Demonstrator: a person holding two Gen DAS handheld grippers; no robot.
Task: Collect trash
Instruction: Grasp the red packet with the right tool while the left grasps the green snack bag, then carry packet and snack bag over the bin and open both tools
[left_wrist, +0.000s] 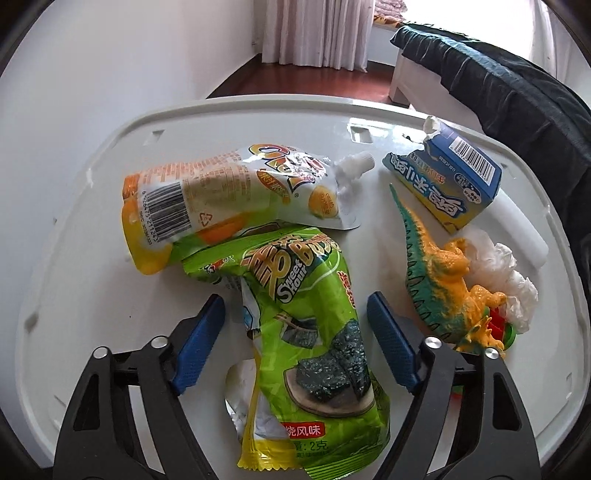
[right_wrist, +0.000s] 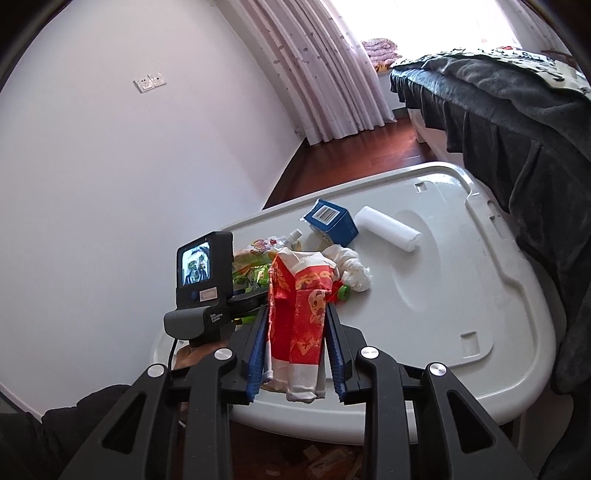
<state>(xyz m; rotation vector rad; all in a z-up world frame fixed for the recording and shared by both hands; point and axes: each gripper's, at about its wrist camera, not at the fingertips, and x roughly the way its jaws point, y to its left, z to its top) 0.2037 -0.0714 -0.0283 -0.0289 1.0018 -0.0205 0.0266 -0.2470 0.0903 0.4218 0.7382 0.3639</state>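
In the left wrist view my left gripper (left_wrist: 295, 306) is open, its blue pads on either side of a green seaweed snack wrapper (left_wrist: 314, 347) lying on the white table (left_wrist: 92, 295). An orange-and-white drink pouch (left_wrist: 229, 195) lies just beyond it, partly over the wrapper. A blue carton (left_wrist: 450, 181) lies at the far right. In the right wrist view my right gripper (right_wrist: 297, 314) is shut on a red-and-white paper bag (right_wrist: 301, 314), held above the table's near edge. The left gripper's body (right_wrist: 203, 288) is to its left.
A toy dinosaur (left_wrist: 443, 288) and a crumpled white plastic bag (left_wrist: 506, 280) lie right of the wrapper. A white roll (right_wrist: 388, 229) lies behind the carton (right_wrist: 332, 221). A bed with a dark blanket (right_wrist: 517, 129) stands to the right. Wooden floor beyond the table.
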